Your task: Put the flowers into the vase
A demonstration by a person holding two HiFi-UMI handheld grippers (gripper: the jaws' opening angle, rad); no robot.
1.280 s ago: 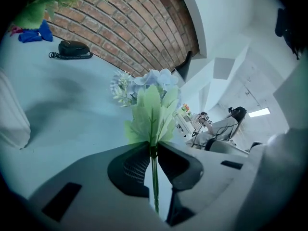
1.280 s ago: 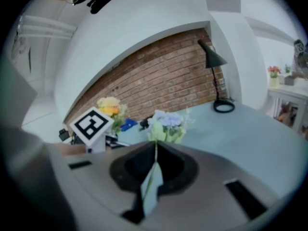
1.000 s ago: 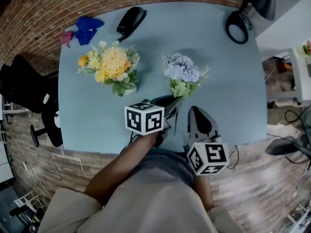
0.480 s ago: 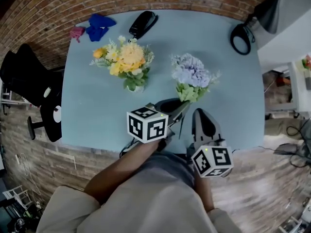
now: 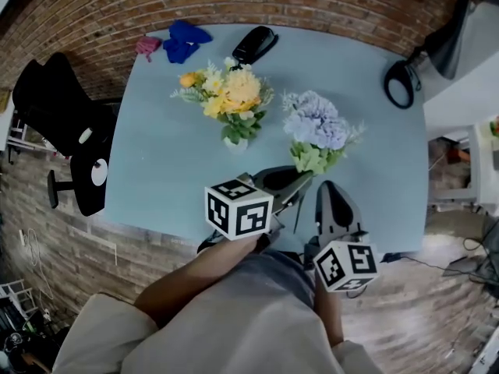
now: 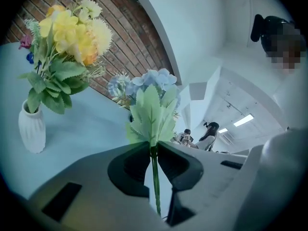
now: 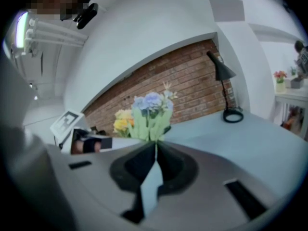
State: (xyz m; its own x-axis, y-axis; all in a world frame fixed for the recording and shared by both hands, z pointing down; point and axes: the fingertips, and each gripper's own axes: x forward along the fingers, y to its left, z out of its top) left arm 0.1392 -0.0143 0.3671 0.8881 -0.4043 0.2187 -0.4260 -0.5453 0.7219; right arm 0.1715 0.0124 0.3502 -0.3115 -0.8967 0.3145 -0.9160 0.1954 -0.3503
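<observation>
A bunch of pale blue flowers (image 5: 316, 127) with green leaves hangs over the blue table (image 5: 156, 170). My left gripper (image 5: 302, 181) is shut on its thin green stem (image 6: 154, 153), which runs upright between the jaws while the blue flowers (image 6: 149, 88) stand just above the tips. To the left stands a white ribbed vase (image 6: 32, 129) with yellow flowers (image 5: 232, 96) in it, apart from the held bunch. My right gripper (image 5: 327, 187) is beside the left one, shut with nothing between its jaws (image 7: 155, 146). Beyond those jaws I see the blue flowers (image 7: 151, 105).
A black handset (image 5: 256, 44), a blue cloth (image 5: 185, 39) and a small pink thing (image 5: 146, 47) lie along the table's far edge. A black desk lamp (image 5: 401, 84) stands at the far right corner. A black chair (image 5: 66, 123) is left of the table.
Both grippers have risen, the left one carrying the blue flowers, which now show closer to the yellow bunch. The head view has swung, so the table sits further right in it.
</observation>
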